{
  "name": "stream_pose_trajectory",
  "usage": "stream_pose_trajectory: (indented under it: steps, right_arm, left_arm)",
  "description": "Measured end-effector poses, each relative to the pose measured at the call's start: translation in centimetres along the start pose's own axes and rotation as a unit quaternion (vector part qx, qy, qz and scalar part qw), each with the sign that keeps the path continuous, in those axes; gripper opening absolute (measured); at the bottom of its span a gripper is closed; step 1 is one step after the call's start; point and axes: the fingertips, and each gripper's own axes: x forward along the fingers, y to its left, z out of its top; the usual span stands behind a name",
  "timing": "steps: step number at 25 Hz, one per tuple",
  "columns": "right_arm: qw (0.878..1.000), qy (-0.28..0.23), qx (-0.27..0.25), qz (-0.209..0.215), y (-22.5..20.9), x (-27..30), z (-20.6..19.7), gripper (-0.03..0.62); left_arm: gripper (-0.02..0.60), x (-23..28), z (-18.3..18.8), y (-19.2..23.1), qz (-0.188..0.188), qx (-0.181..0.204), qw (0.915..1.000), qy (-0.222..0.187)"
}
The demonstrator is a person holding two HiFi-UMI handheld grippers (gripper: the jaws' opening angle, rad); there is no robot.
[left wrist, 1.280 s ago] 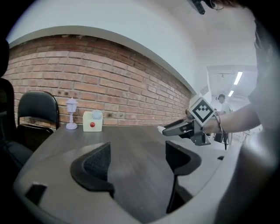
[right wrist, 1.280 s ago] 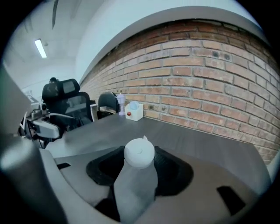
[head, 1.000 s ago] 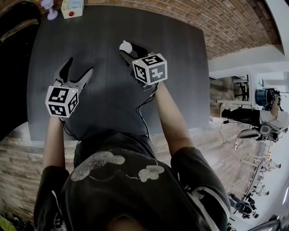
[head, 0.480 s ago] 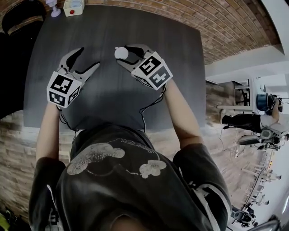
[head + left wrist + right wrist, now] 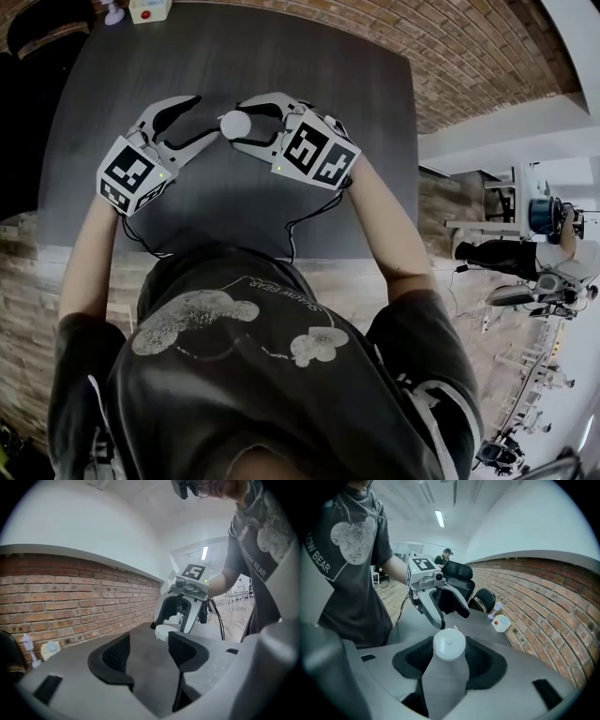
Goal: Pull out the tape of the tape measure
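right gripper [image 5: 449,660] clamps the round white tape measure [image 5: 449,644] above the table [image 5: 281,66]; left gripper [image 5: 150,654]: jaws closing, nothing between. we judge they may shut short of the tab [image 5: 454,627], missing it.

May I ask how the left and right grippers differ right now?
The right gripper is clamped on the white tape measure; the left gripper holds nothing. The left gripper's jaws are closing short of it; the right gripper's jaws press its sides. Both point at each other above the table.
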Motion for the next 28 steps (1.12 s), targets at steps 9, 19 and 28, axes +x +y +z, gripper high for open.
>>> stream_pose_trajectory:
  steps: [9, 19, 28]
  right_arm:
    - [0.999, 0.013, -0.035, 0.038, 2.1, -0.8, -1.1, 0.232]
    - [0.996, -0.014, -0.05, 0.073, 4.0, -1.4, -0.6, 0.232]
    - [0.994, 0.0, -0.063, 0.084, 4.7, -1.2, -0.6, 0.232]
  left_arm:
    - [0.239, 0.2, -0.9, -1.4, -0.003, 0.003, 0.9997, 0.026]
    - [0.216, 0.0, -1.4, -3.7, -0.018, 0.029, 0.9986, 0.04]
    - [0.134, -0.3, -1.5, -4.6, -0.024, 0.044, 0.9977, 0.045]
